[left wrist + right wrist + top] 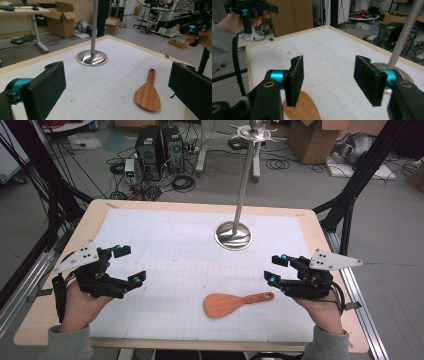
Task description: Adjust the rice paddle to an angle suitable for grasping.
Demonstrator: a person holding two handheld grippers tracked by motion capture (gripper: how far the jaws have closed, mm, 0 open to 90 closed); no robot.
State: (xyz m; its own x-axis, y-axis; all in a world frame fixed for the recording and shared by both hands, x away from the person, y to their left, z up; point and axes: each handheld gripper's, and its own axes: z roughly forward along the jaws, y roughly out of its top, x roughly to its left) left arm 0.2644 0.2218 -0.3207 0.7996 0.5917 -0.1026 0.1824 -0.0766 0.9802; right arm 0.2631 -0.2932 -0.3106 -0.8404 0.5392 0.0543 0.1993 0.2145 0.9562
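High view: wooden spatula (pixel 235 303) is seen lying flat near the tabletop's (pixel 165 215) front edge, handle toward the right gripper (pixel 274 269), both it and the left gripper (pixel 131 265) held clear with jaws spread, empty, presumably for an unobstructed approach.

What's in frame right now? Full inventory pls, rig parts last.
wooden rice paddle: 1, reddish brown, flat on the mat near the front edge, handle toward the right gripper, untouched
metal stand: 1, silver, round base at mat's far centre, upright pole with a hook ring on top
grid mat: 1, white, covers most of the tabletop
table: 1, light wood rim around the mat
computer towers: 2, black, on the floor beyond the table
cardboard boxes: at least 2, brown, floor at far right
left gripper: 1, black, front left, open, empty
right gripper: 1, black, front right, open, empty
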